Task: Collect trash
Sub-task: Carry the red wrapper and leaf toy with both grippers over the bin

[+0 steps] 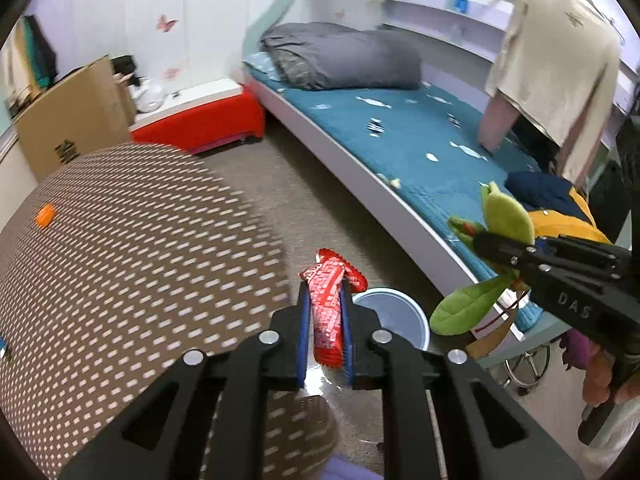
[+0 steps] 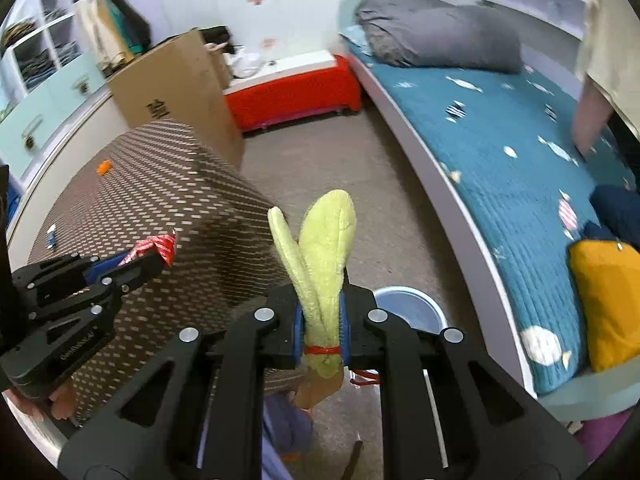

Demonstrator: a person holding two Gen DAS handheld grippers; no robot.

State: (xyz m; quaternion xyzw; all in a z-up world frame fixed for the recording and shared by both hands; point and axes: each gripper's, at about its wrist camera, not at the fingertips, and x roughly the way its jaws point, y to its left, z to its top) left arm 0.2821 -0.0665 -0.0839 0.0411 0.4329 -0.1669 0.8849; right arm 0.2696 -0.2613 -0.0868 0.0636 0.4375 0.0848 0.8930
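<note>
Red crinkly snack wrapper (image 1: 330, 304) pinched between the blue pads of the left gripper (image 1: 325, 312), nearly fully closed, gripped around the middle with both ends poking out. Looked feather-light and floppy, foil-ish and probably a bit slippery, so a mid-body pinch seemed the sane place to hold it; a corner grab would likely slide out.

Over on the other side: right gripper (image 2: 320, 320) also clamped almost shut, on a bunch of soft green fabric leaves (image 2: 320, 256) tied with a red band near the base. Held just above that tie, leaves sticking up past the fingertips. Plush, squashy, basically weightless, nothing fragile about it. Bundled stem looked like the best grab point, since a single loose leaf would just bend away.

Both items up in the air, not resting on anything. Just beyond and below both grippers, on the floor: a pale blue bin (image 1: 390, 314), mouth open, wedged between the table and the bed. Guessing that's where it all goes.

Further out: table with the brown dotted cloth (image 1: 132, 248), small orange scrap (image 1: 45, 215) left on it, maybe more trash. Then the bed (image 1: 400, 136) with teal cover, grey pillow at the far end, yellow cushion nearer. Edges blurry, so no idea on finer detail.
</note>
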